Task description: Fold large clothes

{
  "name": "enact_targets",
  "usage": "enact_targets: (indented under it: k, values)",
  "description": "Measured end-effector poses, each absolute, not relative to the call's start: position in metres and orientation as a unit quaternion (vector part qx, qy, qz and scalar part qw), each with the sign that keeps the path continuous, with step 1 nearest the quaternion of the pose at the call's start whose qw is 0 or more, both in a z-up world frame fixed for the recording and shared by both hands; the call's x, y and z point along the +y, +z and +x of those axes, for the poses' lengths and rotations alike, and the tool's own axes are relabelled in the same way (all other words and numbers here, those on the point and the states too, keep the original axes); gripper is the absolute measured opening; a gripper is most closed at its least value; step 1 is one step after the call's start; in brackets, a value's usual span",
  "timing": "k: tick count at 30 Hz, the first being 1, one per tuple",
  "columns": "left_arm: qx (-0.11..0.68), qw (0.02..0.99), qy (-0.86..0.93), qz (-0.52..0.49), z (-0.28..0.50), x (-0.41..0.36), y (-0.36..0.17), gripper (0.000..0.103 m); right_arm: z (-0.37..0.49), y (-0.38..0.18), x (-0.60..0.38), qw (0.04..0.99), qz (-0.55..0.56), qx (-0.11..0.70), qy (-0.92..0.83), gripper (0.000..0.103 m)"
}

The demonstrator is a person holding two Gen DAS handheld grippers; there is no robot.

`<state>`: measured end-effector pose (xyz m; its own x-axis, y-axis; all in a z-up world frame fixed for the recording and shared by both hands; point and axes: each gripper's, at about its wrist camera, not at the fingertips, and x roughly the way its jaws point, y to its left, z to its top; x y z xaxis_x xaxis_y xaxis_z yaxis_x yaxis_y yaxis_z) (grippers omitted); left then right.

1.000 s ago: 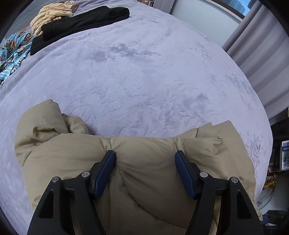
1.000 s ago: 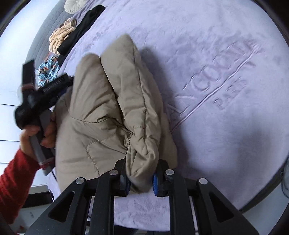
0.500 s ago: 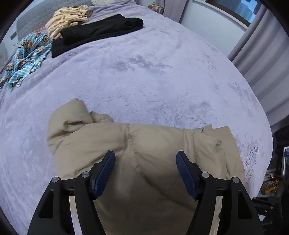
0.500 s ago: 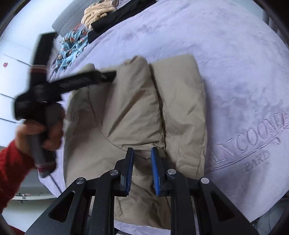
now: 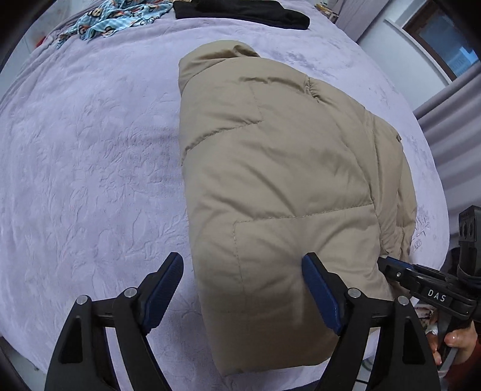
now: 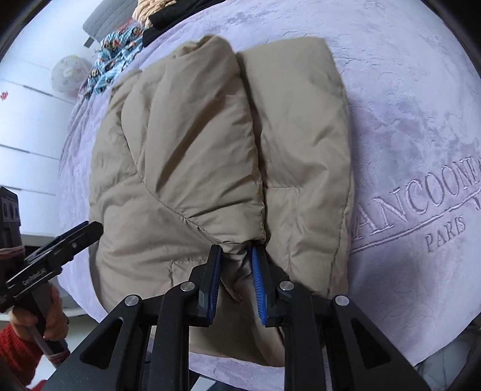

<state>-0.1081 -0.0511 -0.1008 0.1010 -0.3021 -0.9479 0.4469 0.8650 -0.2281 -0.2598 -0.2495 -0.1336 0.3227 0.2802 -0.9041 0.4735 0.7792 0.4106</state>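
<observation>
A tan puffer jacket (image 5: 279,168) lies folded on the lilac bedspread (image 5: 90,168); it also shows in the right wrist view (image 6: 192,168). My left gripper (image 5: 242,272) is open, its blue pads astride the jacket's near corner, holding nothing. My right gripper (image 6: 236,255) is partly open at the jacket's near edge, with a fold of tan fabric lying between the pads, not pinched. The right gripper also appears in the left wrist view (image 5: 421,282), and the left gripper in the right wrist view (image 6: 57,249).
A black garment (image 5: 243,12) and a blue patterned cloth (image 5: 114,18) lie at the far end of the bed. Grey curtains (image 5: 451,120) hang at the right. Embroidered lettering (image 6: 421,204) marks the bedspread to the right of the jacket.
My right gripper let go of the jacket and its jaws widened. My left gripper pulled back and swung left, so the folded jacket now stretches away from it.
</observation>
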Motion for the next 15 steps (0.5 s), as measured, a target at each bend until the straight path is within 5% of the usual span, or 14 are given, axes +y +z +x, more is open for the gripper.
enact_targets:
  k: [7,12,15]
  values:
    - [0.614,0.743,-0.256,0.072,-0.107,-0.038,-0.089,0.082,-0.262,-0.101,-0.244,0.748,0.326,0.567,-0.110,0.027]
    - [0.606,0.747,-0.257,0.093,-0.105,-0.025,-0.080,0.082,-0.272,-0.073,-0.236,0.762,0.324,0.541,-0.147,0.049]
    - [0.605,0.747,-0.259,0.096,-0.104,-0.015,-0.074,0.082,-0.278,-0.065,-0.227,0.764,0.331,0.528,-0.168,0.051]
